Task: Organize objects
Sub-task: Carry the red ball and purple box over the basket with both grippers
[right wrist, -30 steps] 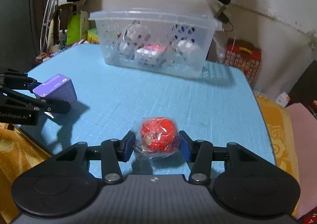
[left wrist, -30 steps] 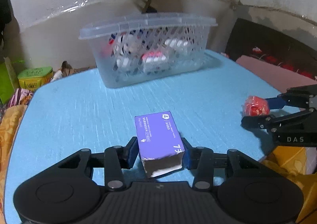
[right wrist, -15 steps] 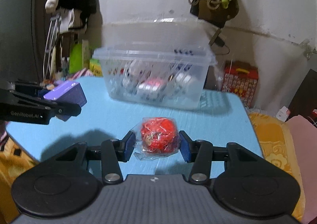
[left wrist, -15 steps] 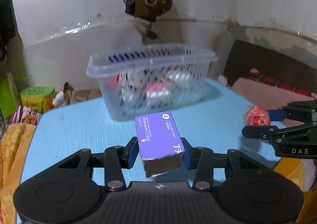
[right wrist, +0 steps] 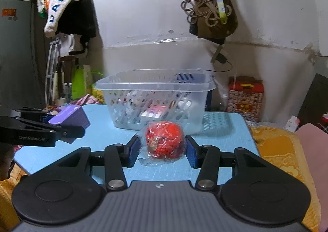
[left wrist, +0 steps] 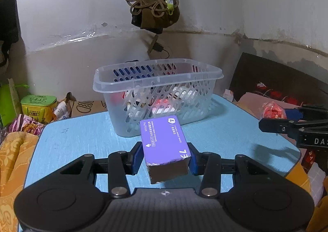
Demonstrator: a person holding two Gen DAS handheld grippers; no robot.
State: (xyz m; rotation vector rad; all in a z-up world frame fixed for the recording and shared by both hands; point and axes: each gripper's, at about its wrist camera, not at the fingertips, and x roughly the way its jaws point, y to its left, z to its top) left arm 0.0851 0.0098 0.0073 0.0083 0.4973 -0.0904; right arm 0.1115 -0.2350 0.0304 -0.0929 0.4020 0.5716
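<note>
Two grippers are both loaded and raised above the blue table (left wrist: 82, 135). Left gripper (left wrist: 165, 157) has its blue pads pressed on the two long sides of a purple box (left wrist: 165, 146); the box's long axis runs forward along the fingers, its far end aimed at the basket and rolled slightly to one side, its near end face toward the camera. Right gripper (right wrist: 162, 149) is clamped on a red ball wrapped in clear plastic (right wrist: 164, 142), roughly round with no clear long axis. A clear perforated basket (left wrist: 157, 96) stands on the table straight ahead of both tools, holding small packets. From the left wrist view the right gripper sits off to the right, ahead of the fingertips.
</note>
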